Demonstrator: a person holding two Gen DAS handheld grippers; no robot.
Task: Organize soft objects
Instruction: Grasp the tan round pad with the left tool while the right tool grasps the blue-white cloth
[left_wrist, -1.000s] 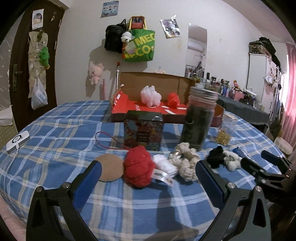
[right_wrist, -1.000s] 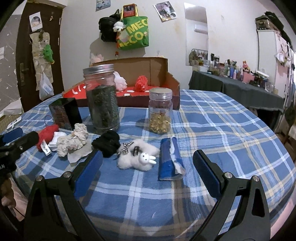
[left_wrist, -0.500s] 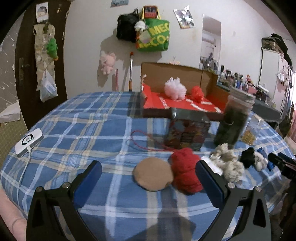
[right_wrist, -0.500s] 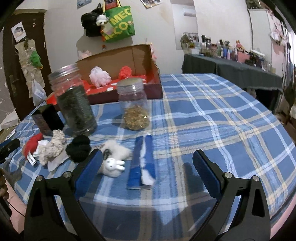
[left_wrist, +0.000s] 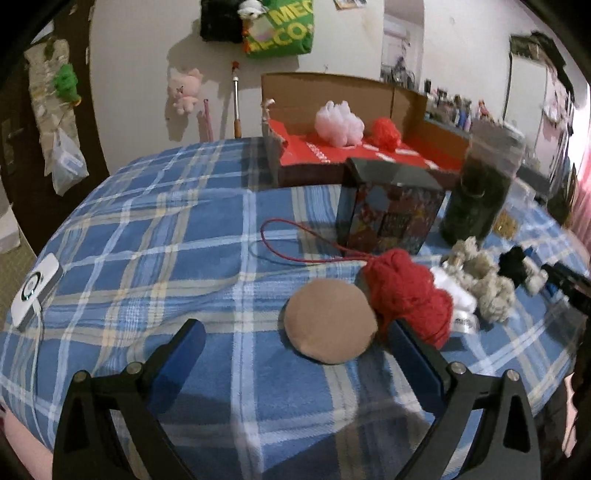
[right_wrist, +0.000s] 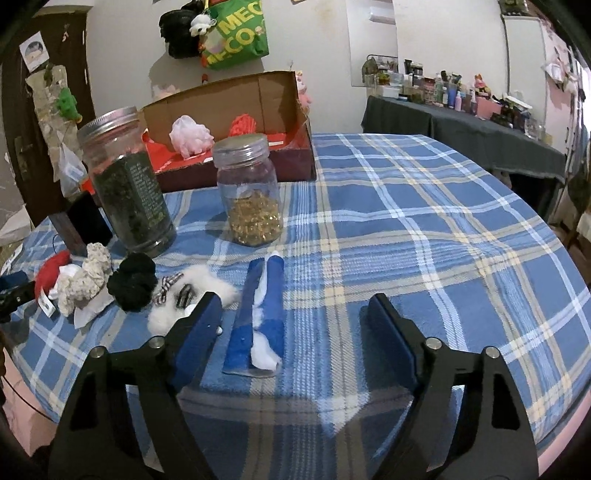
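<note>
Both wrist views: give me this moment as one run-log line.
left gripper: open, tan round pad between fingers | right gripper: open, jaws just closing around blue pouch | cardboard box: two soft items inside

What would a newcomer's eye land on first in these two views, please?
Probably the red yarn ball, bright on the blue plaid table, touching a tan pad just ahead of the open left gripper. Behind, the box holds a pink puff. The right gripper, just closing, brackets a blue roll.

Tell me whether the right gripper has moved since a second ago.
Yes. The right gripper has slid right, from the white rabbit plush toward the blue pouch, its jaws closing partway, gripping nothing.
</note>
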